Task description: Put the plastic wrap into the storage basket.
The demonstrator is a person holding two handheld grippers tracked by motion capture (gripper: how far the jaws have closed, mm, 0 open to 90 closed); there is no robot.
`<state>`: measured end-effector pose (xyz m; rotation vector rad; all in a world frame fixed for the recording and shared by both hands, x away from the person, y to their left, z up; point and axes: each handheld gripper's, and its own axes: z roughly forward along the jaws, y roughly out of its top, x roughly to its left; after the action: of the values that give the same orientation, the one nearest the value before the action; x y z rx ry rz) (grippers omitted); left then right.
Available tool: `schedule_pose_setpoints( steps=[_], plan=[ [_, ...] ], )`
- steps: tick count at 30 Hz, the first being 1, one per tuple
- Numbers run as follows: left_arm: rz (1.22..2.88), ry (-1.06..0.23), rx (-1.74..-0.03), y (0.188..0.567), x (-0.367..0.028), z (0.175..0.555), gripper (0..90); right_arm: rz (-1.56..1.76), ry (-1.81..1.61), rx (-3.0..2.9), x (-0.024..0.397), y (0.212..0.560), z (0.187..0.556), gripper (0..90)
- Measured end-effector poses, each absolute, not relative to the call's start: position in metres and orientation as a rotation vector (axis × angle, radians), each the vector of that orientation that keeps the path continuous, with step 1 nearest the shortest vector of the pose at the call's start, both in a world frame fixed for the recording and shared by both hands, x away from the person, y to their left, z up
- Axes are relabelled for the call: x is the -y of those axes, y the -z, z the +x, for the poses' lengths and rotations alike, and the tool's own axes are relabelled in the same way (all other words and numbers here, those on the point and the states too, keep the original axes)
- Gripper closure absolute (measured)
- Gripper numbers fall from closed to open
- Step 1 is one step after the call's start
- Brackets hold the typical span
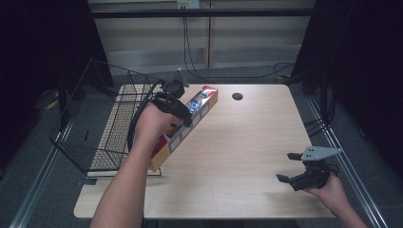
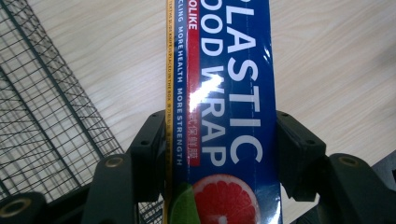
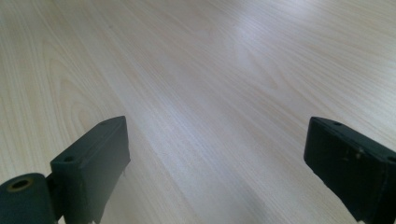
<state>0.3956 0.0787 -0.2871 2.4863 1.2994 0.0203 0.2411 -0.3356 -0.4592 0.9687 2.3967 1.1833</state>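
The left gripper (image 1: pixel 186 108) is clamped across the long, narrow blue cardboard box of plastic food wrap (image 2: pixel 224 116), one black jaw pressing each long side, as the left gripper view shows. In the high view the box (image 1: pixel 202 105) runs out diagonally to both sides of that gripper, its near end low by the front corner of the black wire basket (image 1: pixel 90 137), which stands just to the gripper's left on the pale wooden worktop (image 1: pixel 247 156).

The step looks like carrying the box over into the basket. Because the hold sits near the middle of a long box, either end can swing. It would be wise to lift until the low end is above the basket's rim, then turn the box to lie along the basket's length before lowering. Keep the squeeze steady; the glossy wrapping may slip.

The right gripper (image 1: pixel 291 167) rests well apart, low over bare worktop, jaws spread wide with nothing between them.
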Motion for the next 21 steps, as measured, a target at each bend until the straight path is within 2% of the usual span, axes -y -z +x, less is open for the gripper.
schedule_pose_setpoints(
  steps=[21],
  plan=[
    [2.424, -0.06, -1.417, 0.268, -0.114, 0.4, 43.5, 0.966, -1.18, -2.404, 0.336, 0.459, 0.241, 7.2]
  ],
)
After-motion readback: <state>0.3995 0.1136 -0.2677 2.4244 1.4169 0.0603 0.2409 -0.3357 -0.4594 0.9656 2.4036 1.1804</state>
